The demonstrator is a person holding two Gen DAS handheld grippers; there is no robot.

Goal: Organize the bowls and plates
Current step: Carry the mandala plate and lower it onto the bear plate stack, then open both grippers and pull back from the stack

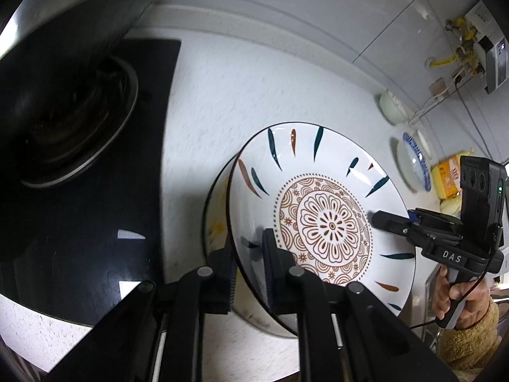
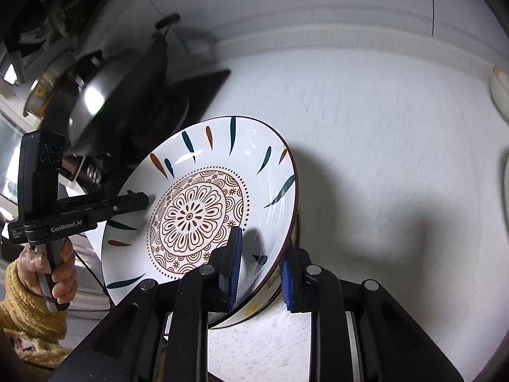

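Note:
A white patterned plate with a brown flower medallion and teal and orange leaf marks is held tilted above the white counter. My left gripper is shut on its left rim, one finger on each face. My right gripper is shut on the opposite rim of the same plate. A second dish with a dark rim and yellow marks sits right behind the plate; it also shows in the right wrist view. Each gripper appears in the other's view: the right gripper and the left gripper.
A black stove with a burner and a dark pot lies to the left. A pale green bowl and a blue-rimmed plate stand at the far right by the wall, near a yellow box. A metal wok sits on the stove.

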